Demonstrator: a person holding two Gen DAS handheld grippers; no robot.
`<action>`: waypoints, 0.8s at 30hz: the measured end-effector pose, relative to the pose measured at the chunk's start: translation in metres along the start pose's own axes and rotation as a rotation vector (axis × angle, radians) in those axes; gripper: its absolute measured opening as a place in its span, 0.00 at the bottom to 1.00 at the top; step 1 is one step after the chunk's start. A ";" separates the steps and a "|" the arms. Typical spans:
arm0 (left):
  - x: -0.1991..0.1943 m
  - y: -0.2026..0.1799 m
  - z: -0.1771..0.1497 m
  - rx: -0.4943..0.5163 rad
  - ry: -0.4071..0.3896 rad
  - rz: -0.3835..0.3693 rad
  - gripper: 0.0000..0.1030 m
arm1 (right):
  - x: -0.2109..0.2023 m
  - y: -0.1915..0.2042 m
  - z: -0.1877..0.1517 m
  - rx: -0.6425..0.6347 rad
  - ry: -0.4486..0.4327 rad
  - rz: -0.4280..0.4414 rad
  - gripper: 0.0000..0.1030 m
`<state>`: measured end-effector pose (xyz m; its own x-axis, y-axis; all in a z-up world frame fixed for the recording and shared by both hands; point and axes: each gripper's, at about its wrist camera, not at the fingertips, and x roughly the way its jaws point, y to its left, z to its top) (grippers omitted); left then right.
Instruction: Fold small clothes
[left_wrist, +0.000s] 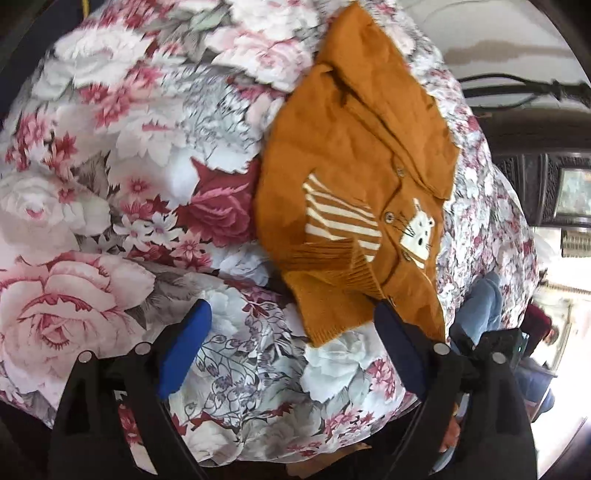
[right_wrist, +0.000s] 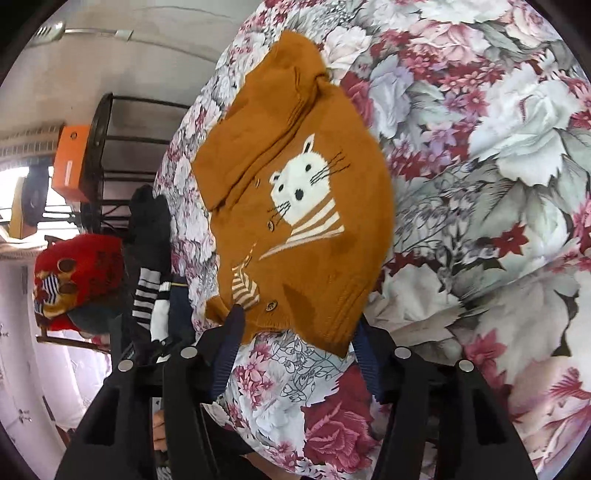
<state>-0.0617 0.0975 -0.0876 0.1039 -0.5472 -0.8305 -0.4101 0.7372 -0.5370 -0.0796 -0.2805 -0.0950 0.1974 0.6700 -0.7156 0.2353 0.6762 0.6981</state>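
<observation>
Both tongs, left (left_wrist: 293, 325) and right (right_wrist: 295, 328), gape wide at the lengthwise cardigan's (left_wrist: 354, 177) hem, hood pointing away.

Daylight, bright, soft shadows. Blown-out window glare at right edge of left view. Slight motion blur on floral sheet (left_wrist: 129, 155). Heavy fisheye bending, dark vignette corners.

Bed covered by floral sheet (left_wrist: 122, 155) in pink, red and grey roses, rumpled, mustard knit baby cardigan (left_wrist: 351, 177) with white cat motif lying flat at upper right centre of left view.
</observation>
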 end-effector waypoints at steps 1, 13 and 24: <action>0.003 0.001 0.003 -0.013 0.007 0.001 0.84 | 0.001 0.001 0.001 -0.002 0.000 -0.003 0.56; 0.026 -0.020 0.003 0.079 0.031 0.039 0.01 | 0.005 0.027 -0.007 -0.154 -0.068 -0.077 0.07; -0.005 0.001 -0.019 0.056 0.010 0.045 0.09 | -0.008 -0.022 -0.011 0.022 0.036 -0.083 0.21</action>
<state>-0.0796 0.0939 -0.0809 0.0772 -0.5169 -0.8525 -0.3623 0.7821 -0.5070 -0.0963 -0.2973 -0.1048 0.1424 0.6231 -0.7691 0.2705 0.7229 0.6358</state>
